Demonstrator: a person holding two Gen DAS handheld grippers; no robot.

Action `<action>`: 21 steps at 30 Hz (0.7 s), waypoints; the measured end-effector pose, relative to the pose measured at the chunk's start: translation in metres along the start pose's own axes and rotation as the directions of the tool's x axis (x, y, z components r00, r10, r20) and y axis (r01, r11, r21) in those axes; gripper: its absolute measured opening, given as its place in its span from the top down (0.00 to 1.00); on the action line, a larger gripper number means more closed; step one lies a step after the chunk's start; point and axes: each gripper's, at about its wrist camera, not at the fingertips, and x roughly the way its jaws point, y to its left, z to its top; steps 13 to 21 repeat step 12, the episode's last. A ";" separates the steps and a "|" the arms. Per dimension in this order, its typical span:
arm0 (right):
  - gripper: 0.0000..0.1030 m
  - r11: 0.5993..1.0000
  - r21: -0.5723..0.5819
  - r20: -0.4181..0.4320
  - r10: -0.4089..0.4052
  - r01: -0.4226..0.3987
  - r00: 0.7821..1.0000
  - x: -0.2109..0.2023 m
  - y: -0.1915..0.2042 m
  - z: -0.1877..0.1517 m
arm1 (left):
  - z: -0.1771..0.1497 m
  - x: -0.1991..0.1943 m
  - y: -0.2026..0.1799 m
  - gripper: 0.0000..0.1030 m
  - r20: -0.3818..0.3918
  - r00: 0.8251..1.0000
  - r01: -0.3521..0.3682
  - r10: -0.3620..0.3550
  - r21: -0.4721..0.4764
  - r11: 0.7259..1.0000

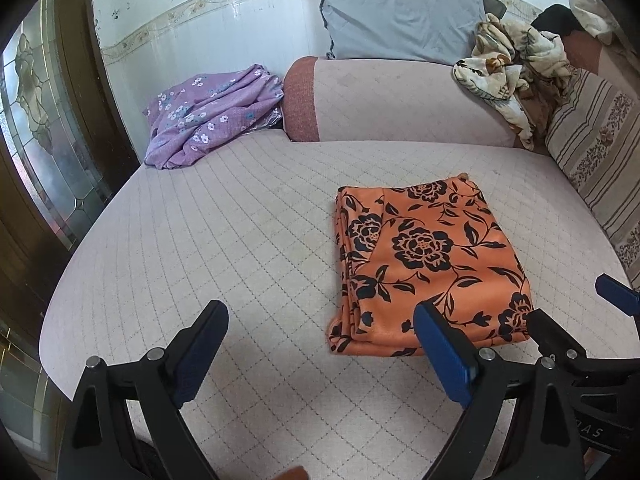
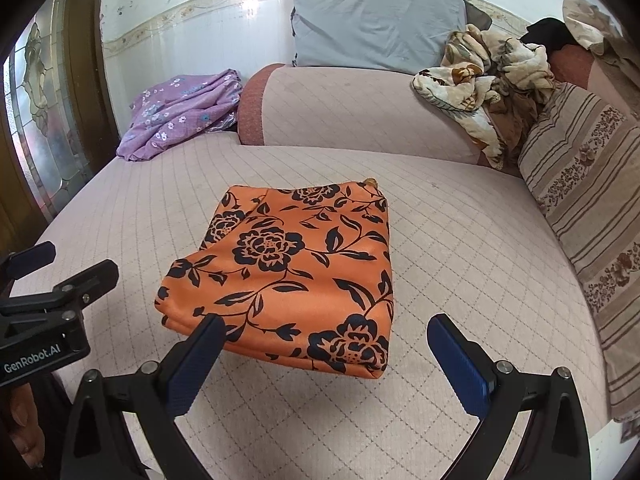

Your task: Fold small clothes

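An orange cloth with black flowers [image 1: 428, 264] lies folded into a neat rectangle on the quilted pink sofa seat [image 1: 240, 240]; it also shows in the right wrist view [image 2: 296, 276]. My left gripper [image 1: 320, 320] is open and empty, low over the seat just left of the cloth's near edge. My right gripper [image 2: 326, 334] is open and empty, its jaws standing wide in front of the cloth's near edge. The right gripper shows at the right in the left wrist view [image 1: 572, 308], and the left gripper shows at the left in the right wrist view [image 2: 68, 264].
A crumpled purple floral garment [image 1: 212, 116] lies at the seat's far left. A grey pillow [image 1: 400, 12] leans on the wall behind the sofa back [image 1: 400, 100]. A beige floral blanket [image 1: 508, 72] and a striped cushion [image 1: 600, 160] sit at the right. A glass door [image 1: 44, 120] stands left.
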 end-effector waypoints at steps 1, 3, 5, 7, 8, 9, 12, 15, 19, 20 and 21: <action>0.01 1.000 -0.002 0.000 0.000 0.000 1.000 0.000 0.001 0.000 | 0.000 0.000 0.000 0.09 -0.001 1.000 0.006 -0.006 -0.003 1.000; 0.01 1.000 -0.005 0.001 0.002 -0.002 1.000 0.001 0.002 0.001 | 0.000 0.000 0.000 0.09 -0.001 1.000 0.015 -0.015 -0.007 1.000; 0.01 1.000 -0.007 0.001 0.002 -0.002 1.000 0.001 0.003 0.002 | 0.000 0.001 0.000 0.09 -0.004 1.000 0.016 -0.016 -0.007 1.000; 0.01 1.000 -0.008 0.001 0.003 -0.003 1.000 0.002 0.004 0.002 | 0.000 -0.001 0.001 0.09 0.012 0.999 0.036 -0.036 -0.010 0.999; 0.01 1.000 -0.009 0.001 0.005 -0.005 1.000 0.002 0.005 0.003 | 0.000 -0.003 0.002 0.09 0.027 0.999 0.042 -0.041 -0.016 0.999; 0.01 1.000 -0.011 0.001 0.005 -0.005 1.000 0.003 0.005 0.003 | 0.001 -0.004 0.002 0.09 0.033 0.999 0.042 -0.041 -0.019 0.999; 0.01 1.000 -0.011 0.001 0.009 -0.009 1.000 0.004 0.006 0.005 | 0.005 -0.003 0.000 0.09 0.032 0.998 0.049 -0.049 -0.013 0.999; 0.01 1.000 -0.011 0.001 0.009 -0.009 1.000 0.004 0.006 0.005 | 0.005 -0.003 0.000 0.09 0.032 0.998 0.049 -0.049 -0.013 0.999; 0.01 1.000 -0.011 0.001 0.009 -0.009 1.000 0.004 0.006 0.005 | 0.005 -0.003 0.000 0.09 0.032 0.998 0.049 -0.049 -0.013 0.999; 0.01 1.000 -0.011 0.001 0.009 -0.009 1.000 0.004 0.006 0.005 | 0.005 -0.003 0.000 0.09 0.032 0.998 0.049 -0.049 -0.013 0.999; 0.01 1.000 -0.011 0.001 0.009 -0.009 1.000 0.004 0.006 0.005 | 0.005 -0.003 0.000 0.09 0.032 0.998 0.049 -0.049 -0.013 0.999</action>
